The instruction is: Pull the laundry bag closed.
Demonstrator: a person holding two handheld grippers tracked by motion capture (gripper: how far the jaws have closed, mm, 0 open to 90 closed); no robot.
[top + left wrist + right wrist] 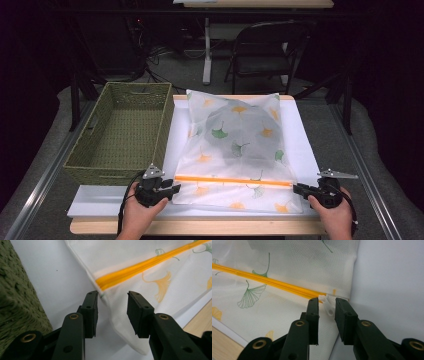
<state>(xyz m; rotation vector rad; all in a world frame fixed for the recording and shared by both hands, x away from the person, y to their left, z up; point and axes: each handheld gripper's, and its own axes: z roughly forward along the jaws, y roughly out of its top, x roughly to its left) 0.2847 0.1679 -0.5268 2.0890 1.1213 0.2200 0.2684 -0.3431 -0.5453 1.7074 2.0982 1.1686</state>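
A white mesh bag (235,135) printed with ginkgo leaves lies flat on the white board, something grey showing through it. Its orange zipper (232,180) runs across near the front. My left gripper (175,189) is at the zipper's left end; in the left gripper view it (112,305) is open, jaws either side of the bag's edge (105,297) just below the zipper (140,268). My right gripper (296,188) is at the right end. In the right gripper view it (326,303) is open narrowly, with the white zipper pull (328,308) between the jaws.
A green woven basket (122,130) stands left of the bag, close to my left gripper, its wall (15,295) beside the jaws. The white board (100,200) covers the wooden table (200,227). A folding chair (265,50) stands beyond the table.
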